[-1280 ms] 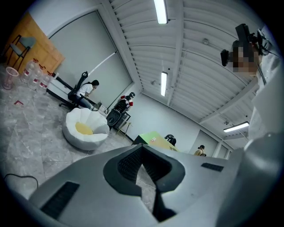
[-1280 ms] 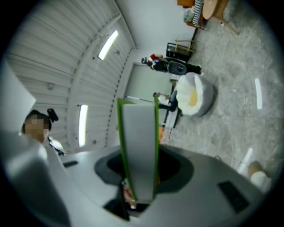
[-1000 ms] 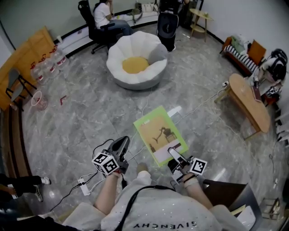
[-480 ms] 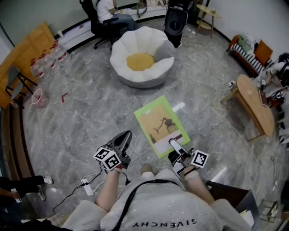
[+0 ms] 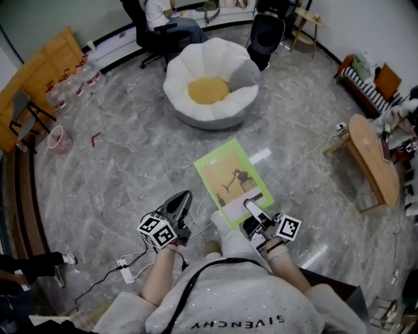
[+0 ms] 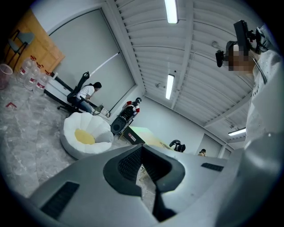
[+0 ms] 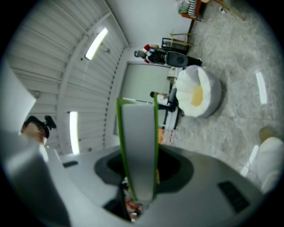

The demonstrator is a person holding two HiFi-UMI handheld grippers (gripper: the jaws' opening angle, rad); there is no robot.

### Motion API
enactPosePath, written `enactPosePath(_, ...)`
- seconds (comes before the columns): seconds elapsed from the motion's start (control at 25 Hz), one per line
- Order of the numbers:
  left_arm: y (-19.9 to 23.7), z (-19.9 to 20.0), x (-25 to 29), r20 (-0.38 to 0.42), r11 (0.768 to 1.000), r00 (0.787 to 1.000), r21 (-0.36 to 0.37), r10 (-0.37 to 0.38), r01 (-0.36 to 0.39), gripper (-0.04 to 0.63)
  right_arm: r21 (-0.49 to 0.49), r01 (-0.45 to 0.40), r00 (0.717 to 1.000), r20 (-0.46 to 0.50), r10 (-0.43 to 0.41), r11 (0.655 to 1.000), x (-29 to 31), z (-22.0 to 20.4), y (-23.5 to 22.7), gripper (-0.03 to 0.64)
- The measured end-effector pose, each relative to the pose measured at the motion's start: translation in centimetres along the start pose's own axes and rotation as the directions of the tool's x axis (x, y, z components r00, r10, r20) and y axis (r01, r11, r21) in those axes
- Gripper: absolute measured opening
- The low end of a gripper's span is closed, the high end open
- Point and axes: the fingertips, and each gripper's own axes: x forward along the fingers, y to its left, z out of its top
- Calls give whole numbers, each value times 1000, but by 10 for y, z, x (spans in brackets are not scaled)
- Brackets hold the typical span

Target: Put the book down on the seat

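Observation:
A thin green-covered book (image 5: 233,186) is held out level above the marble floor, with my right gripper (image 5: 251,210) shut on its near edge. In the right gripper view the book (image 7: 137,142) runs edge-on between the pads. The seat (image 5: 210,88) is a white petal-shaped floor chair with a yellow middle, a good way beyond the book; it also shows in the left gripper view (image 6: 84,137) and the right gripper view (image 7: 197,93). My left gripper (image 5: 179,203) hangs beside the book's left, apart from it, tips together and empty (image 6: 143,155).
A person sits on an office chair (image 5: 157,16) behind the seat, near a black stand (image 5: 268,32). An oval wooden table (image 5: 375,160) and a striped couch (image 5: 362,75) are at the right. Water bottles (image 5: 72,85) stand at the left. Cables and a power strip (image 5: 124,269) lie by my feet.
Both grippers and the book have moved forward across the floor with the person's step. The seat looks slightly larger and has shifted right. The grip on the book is unchanged.

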Motion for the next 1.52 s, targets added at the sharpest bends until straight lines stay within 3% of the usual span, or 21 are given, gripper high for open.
enactPosePath(0.56, 60, 39, 114, 42, 999, 999, -27, 27, -26, 23, -5, -26, 999, -31, 26, 1000, 77, 110, -36, 153)
enactPosePath(1.08, 93, 82, 240, 26, 997, 999, 57, 47, -48, 23, 10, -21, 998, -60, 22, 1000, 140, 221, -69, 153)
enactPosePath(1.52, 100, 79, 249, 7, 993, 998, 94, 68, -69, 23, 32, -23, 998, -49, 25, 999, 147, 228, -80, 153)
